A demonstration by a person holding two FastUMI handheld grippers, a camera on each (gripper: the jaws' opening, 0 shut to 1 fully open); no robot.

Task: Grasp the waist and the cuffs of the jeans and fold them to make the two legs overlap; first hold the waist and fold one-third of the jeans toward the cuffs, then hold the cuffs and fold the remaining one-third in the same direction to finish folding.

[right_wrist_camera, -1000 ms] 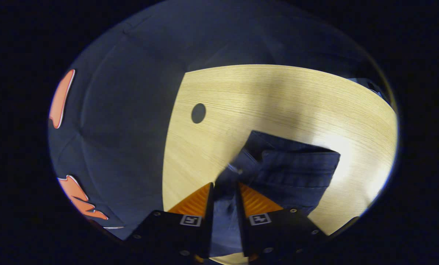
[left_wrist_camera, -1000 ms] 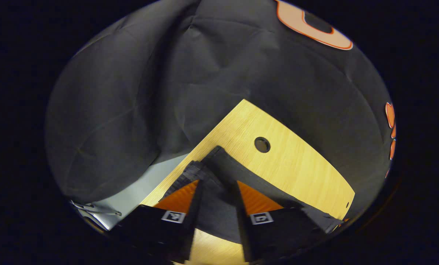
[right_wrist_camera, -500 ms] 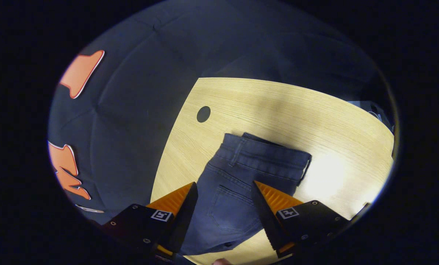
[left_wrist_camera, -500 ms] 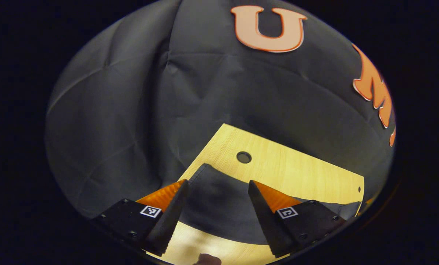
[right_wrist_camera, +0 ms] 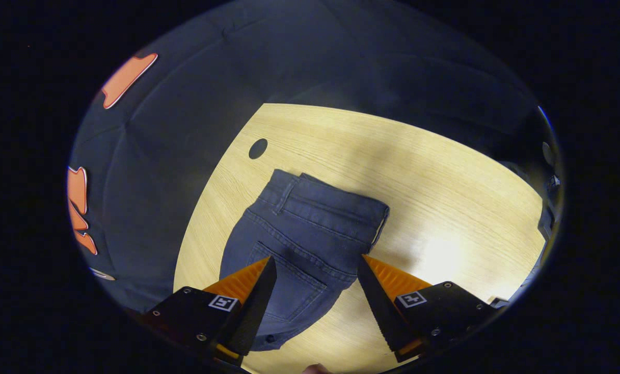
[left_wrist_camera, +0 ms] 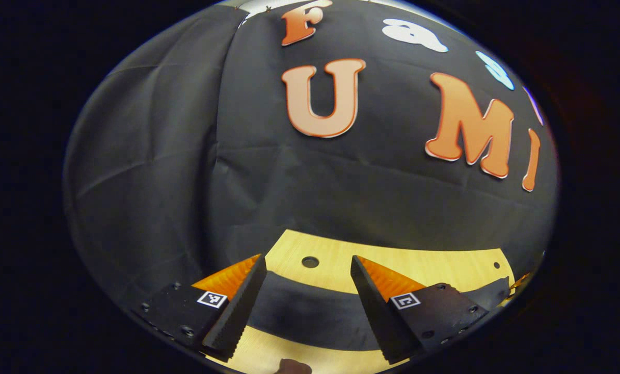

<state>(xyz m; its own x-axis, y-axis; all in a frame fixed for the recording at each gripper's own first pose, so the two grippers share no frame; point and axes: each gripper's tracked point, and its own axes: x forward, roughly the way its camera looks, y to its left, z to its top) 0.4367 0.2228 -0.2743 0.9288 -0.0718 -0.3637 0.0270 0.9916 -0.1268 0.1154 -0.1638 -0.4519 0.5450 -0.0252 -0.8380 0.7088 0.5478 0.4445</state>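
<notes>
Both the left tool [left_wrist_camera: 307, 306] and right tool [right_wrist_camera: 315, 306] have let go, fingers wide, above the dark-blue denim jeans [right_wrist_camera: 310, 234] lying apparently leg-over-leg on the pale wooden bench [right_wrist_camera: 445, 208].

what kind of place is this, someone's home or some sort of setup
Most likely a staged recording booth, not a home. A black cloth wall hangs right behind a bare wooden table with a round hole in it, and the jeans lie on it below the open right tongs.
</notes>
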